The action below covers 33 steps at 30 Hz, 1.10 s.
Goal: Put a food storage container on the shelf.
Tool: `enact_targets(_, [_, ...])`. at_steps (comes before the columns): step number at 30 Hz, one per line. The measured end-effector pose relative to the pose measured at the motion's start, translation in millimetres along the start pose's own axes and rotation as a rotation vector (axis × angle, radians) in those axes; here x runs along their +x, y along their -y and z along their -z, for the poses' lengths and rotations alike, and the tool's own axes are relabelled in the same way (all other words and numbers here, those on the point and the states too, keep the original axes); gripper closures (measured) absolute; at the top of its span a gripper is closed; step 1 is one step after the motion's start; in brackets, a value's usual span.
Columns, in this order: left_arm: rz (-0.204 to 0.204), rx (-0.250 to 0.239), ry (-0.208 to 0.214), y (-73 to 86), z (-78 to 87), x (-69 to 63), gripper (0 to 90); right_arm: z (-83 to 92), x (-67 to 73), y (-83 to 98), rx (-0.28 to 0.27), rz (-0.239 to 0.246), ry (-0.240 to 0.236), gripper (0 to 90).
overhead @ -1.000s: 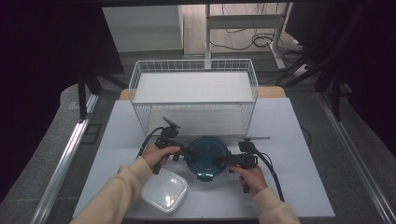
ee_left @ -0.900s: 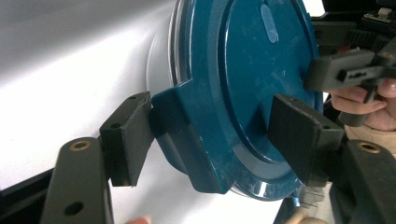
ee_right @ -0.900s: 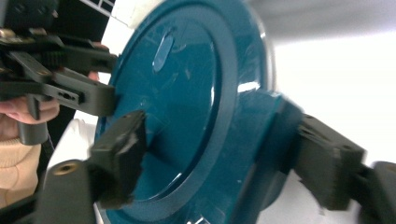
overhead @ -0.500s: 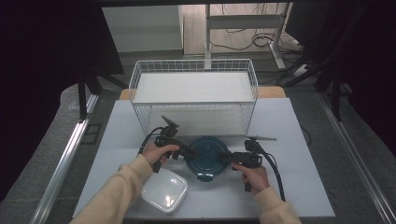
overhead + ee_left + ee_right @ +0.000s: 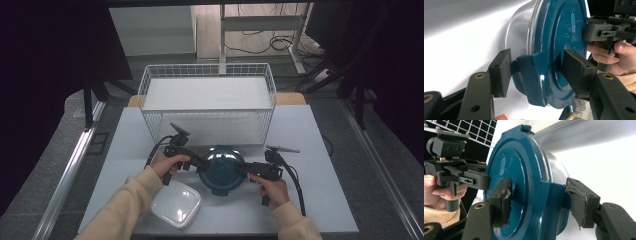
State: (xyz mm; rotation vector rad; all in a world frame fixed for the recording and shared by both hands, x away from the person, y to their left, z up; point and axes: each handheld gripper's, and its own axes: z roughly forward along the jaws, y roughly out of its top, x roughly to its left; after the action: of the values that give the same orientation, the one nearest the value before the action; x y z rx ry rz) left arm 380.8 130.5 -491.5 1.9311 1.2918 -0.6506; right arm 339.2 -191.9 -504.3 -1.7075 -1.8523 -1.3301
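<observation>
The left gripper [image 5: 196, 161] straddled one latch of the teal lid [image 5: 221, 169], not touching it. The right gripper [image 5: 245, 170] straddled the opposite latch likewise (both stood open) on the counter [image 5: 320, 200].

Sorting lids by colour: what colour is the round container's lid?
Dark teal lid, clearest in the right gripper view.
</observation>
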Motion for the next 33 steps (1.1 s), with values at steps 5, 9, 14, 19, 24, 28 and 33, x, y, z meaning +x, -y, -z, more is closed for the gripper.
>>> enact_targets(5, [-0.004, -0.011, 0.000, -0.1, 2.6, -1.8, 43.5, 2.0, 1.3, -0.5, -0.015, -0.005, -0.007, 40.8])
enact_targets(9, [-0.007, -0.025, -0.001, -0.5, 5.3, -3.9, 44.2, 3.5, 4.0, -1.7, -0.026, 0.009, -0.008, 41.2])
enact_targets(14, [-0.023, -0.049, 0.007, -1.7, 11.2, -7.8, 44.6, 6.1, 9.1, -4.9, -0.040, 0.023, -0.013, 41.2])
enact_targets(19, [-0.054, -0.070, -0.002, -5.1, 18.2, -17.2, 45.0, 11.9, 15.2, -10.4, -0.065, 0.050, -0.022, 41.2])
enact_targets(24, [-0.081, -0.085, -0.005, -6.5, 26.3, -26.4, 45.3, 18.6, 22.8, -15.0, -0.090, 0.077, -0.033, 41.2])
enact_targets(28, [-0.094, -0.104, -0.012, -3.9, 33.8, -31.3, 45.3, 20.9, 30.2, -17.5, -0.097, 0.103, -0.037, 41.3])
enact_targets(33, [-0.103, -0.126, -0.021, -0.4, 43.3, -37.7, 45.4, 22.2, 39.3, -19.6, -0.101, 0.128, -0.050, 41.3])
